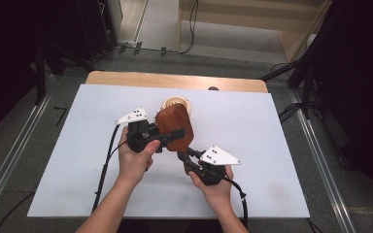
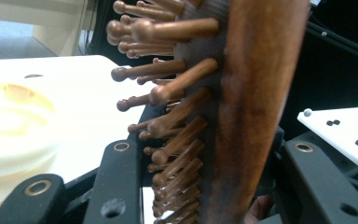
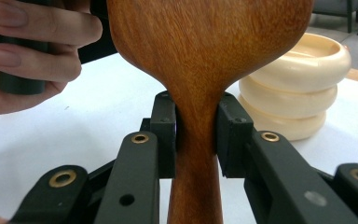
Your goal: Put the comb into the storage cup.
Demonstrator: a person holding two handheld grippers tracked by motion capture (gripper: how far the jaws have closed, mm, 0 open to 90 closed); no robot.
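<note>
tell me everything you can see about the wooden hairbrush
The wooden hairbrush is reddish-brown with visible grain, an oval paddle head narrowing to a handle. Round-tipped wooden pins stand out from a dark cushion on one face. It is held above the white table. The right gripper clamps the neck where head meets handle, and the left gripper is shut across the head, smooth back toward the high view. A cream ringed holder stands just behind it.

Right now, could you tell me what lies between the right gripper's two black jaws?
The narrow neck of the brown wooden hairbrush, clamped by both pads of the right gripper, as the right gripper view shows.
</note>
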